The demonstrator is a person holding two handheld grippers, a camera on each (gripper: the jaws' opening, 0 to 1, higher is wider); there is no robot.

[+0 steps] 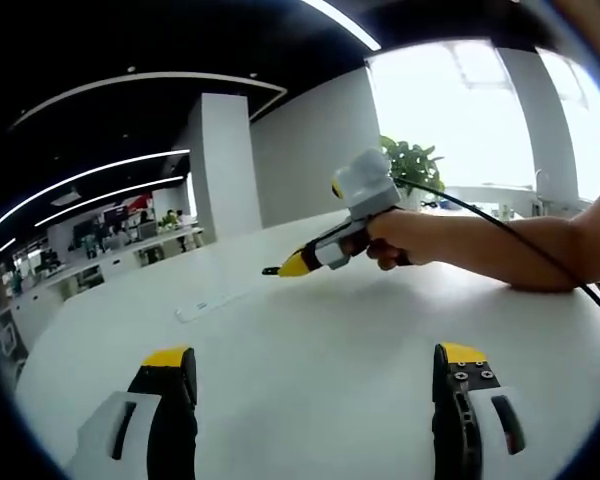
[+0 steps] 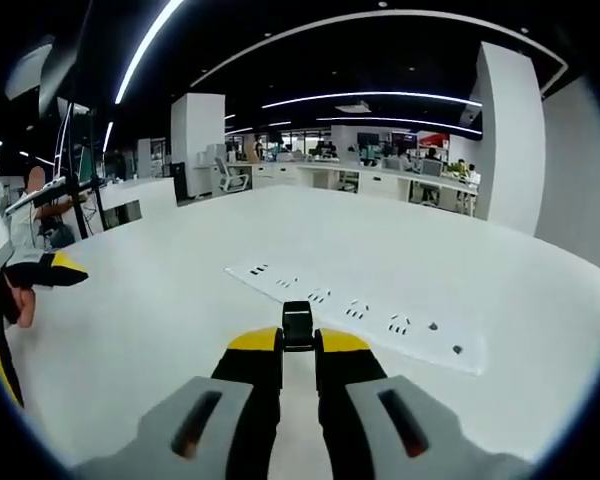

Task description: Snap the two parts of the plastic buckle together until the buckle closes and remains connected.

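Observation:
In the right gripper view, my right gripper is shut on a small black plastic buckle part that sticks up between its yellow tips, just above the white table. The left gripper view shows that same right gripper held in a person's hand, hovering over the table with the black buckle part at its tip. My left gripper stands open low over the table, its jaws wide apart with nothing between them. It also appears at the left edge as the left gripper.
A flat white socket panel lies set into the table ahead of the right gripper, and shows as a pale strip. A black cable runs along the person's forearm. Office desks, pillars and a plant stand beyond the table.

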